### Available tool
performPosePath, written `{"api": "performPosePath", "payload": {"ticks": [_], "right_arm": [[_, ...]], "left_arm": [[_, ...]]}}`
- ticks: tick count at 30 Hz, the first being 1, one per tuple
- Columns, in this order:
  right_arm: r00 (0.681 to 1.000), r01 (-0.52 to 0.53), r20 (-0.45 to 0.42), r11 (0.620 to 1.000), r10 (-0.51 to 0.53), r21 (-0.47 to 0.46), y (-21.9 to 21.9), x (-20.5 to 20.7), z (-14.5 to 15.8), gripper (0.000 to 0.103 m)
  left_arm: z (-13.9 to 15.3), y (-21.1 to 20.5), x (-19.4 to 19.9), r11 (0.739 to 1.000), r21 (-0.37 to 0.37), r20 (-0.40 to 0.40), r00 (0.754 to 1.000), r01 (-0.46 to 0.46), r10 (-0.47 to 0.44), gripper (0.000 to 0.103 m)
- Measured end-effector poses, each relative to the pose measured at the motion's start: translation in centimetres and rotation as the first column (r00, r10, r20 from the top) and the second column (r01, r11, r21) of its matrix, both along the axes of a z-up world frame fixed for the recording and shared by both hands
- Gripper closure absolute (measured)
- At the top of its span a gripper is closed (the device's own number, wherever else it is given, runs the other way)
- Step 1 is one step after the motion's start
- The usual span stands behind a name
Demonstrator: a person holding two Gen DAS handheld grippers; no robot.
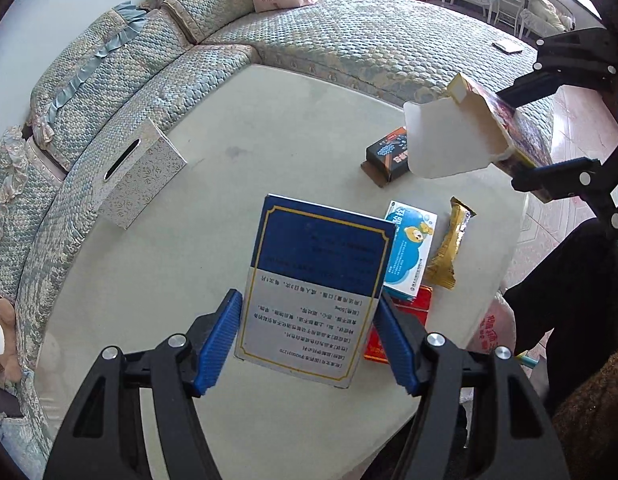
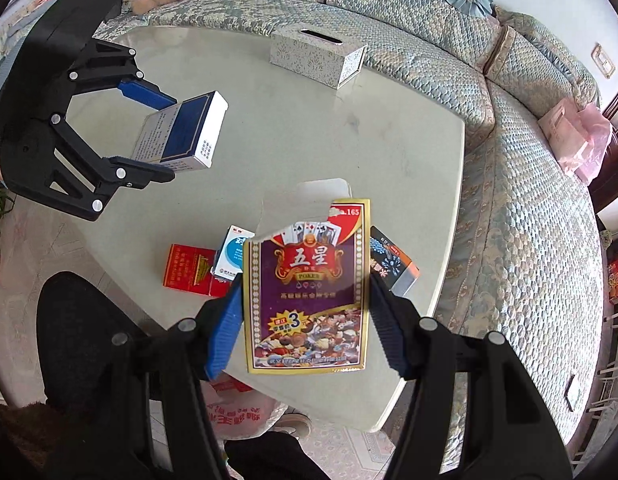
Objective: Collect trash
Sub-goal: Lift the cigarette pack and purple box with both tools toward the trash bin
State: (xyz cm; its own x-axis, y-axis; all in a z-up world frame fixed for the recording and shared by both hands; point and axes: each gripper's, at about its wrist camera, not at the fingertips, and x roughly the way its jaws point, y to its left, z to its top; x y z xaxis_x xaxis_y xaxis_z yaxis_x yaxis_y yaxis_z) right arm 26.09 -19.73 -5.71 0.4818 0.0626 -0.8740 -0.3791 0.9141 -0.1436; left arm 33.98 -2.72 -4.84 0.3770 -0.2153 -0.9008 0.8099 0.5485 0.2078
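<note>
your left gripper [image 1: 309, 344] is clamped on the blue and white box [image 1: 317, 284], held above the table [image 1: 237, 120]. your right gripper [image 2: 307, 332] is clamped on the card box [image 2: 307, 288], flap open. on the table: light blue box [image 1: 409, 248] at 1 o'clock of the blue and white box, gold wrapper [image 1: 449, 248] beside it, black box [image 1: 387, 156] at 12, red box [image 2: 189, 270].
</note>
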Motion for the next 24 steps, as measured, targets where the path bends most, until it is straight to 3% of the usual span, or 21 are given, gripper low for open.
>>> {"api": "performPosePath", "payload": {"ticks": [6, 14, 24], "right_arm": [[0.999, -0.03, 0.019, 0.999, 0.031, -0.015, 1.7, -4.4, 1.0, 0.044], [0.998, -0.065, 0.025, 0.998, 0.065, -0.022, 3.7, -9.9, 0.8, 0.044], [0.998, -0.055, 0.01, 0.998, 0.055, -0.032, 4.5, -15.1, -1.6, 0.044]], "left_arm": [[1.3, 0.9, -6.4, 1.0, -0.029, 0.02, 1.0, -0.006, 0.006, 0.038], [1.6, 0.9, -13.1, 1.0, 0.002, 0.052, 0.998, 0.024, -0.024, 0.038], [-1.1, 0.8, -19.0, 0.998, -0.014, 0.031, 0.998, 0.056, -0.055, 0.038]]}}
